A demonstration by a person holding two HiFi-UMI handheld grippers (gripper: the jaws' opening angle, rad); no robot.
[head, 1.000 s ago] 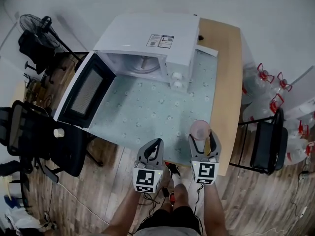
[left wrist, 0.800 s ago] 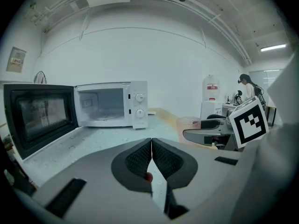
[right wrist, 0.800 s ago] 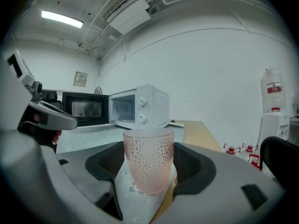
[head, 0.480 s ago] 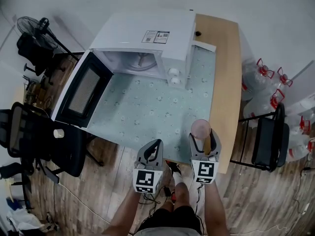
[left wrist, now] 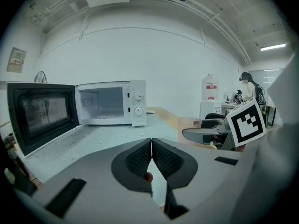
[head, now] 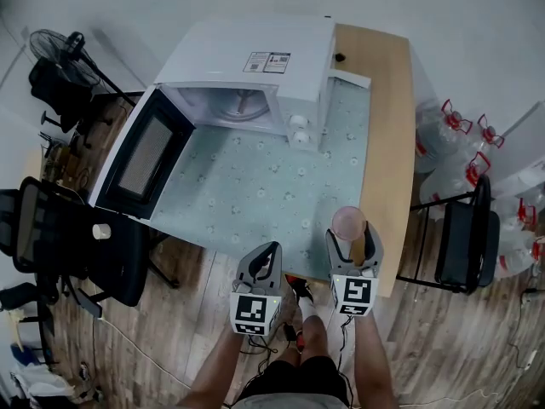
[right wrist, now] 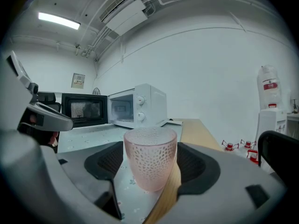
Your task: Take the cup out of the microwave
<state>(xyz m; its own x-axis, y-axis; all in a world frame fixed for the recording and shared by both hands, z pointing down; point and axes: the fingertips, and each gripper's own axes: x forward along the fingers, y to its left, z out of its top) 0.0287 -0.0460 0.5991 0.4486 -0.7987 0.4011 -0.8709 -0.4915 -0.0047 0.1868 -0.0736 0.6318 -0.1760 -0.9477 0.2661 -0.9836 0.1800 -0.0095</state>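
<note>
In the head view the print on the label (head: 266, 62) of the microwave (head: 223, 48) is too small to read, its cavity mostly hidden under its roof, and water bottles (head: 443, 174) at three o'clock run off the edge.

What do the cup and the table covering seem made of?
The cup: translucent pink glass or plastic, dimpled wall; which one is unclear. The table covering: probably pale green vinyl or cloth, small flower print, lying over a light wood-grain tabletop.
</note>
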